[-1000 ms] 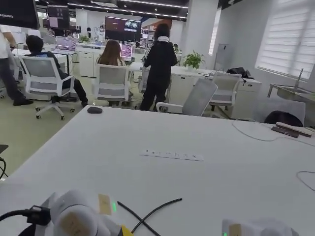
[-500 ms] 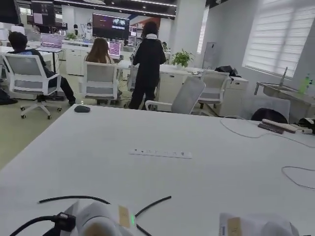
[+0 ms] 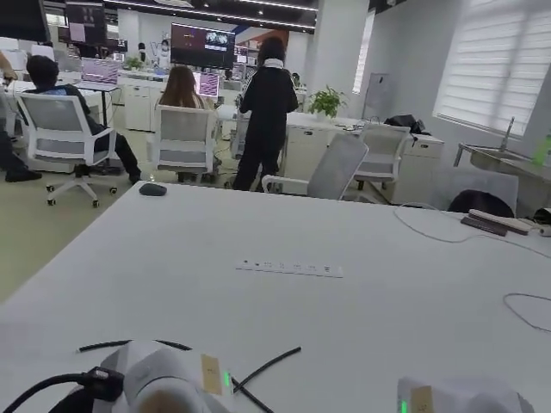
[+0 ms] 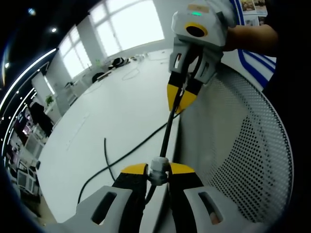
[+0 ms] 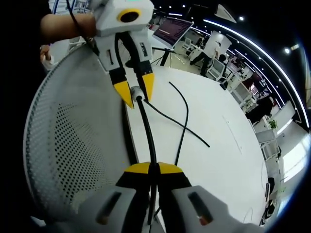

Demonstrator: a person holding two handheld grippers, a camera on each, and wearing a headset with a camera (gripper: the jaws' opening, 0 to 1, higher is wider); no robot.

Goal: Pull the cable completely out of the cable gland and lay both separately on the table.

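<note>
- Daylight from the windows (image 4: 131, 29), upper left of the left gripper view, burns out white.
- The table (image 3: 172, 258) is bright and evenly lit, with faint shadows.
- Fisheye bends both gripper views' edges; the left gripper (image 4: 158, 171) looks stretched at the bottom.

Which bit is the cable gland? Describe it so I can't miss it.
At the near edge of the white table, one taut black cable runs from the right gripper to the left gripper. The cable gland is the small pale collar on it, between that gripper's yellow tips; the loose cables nearby are plain black.
</note>
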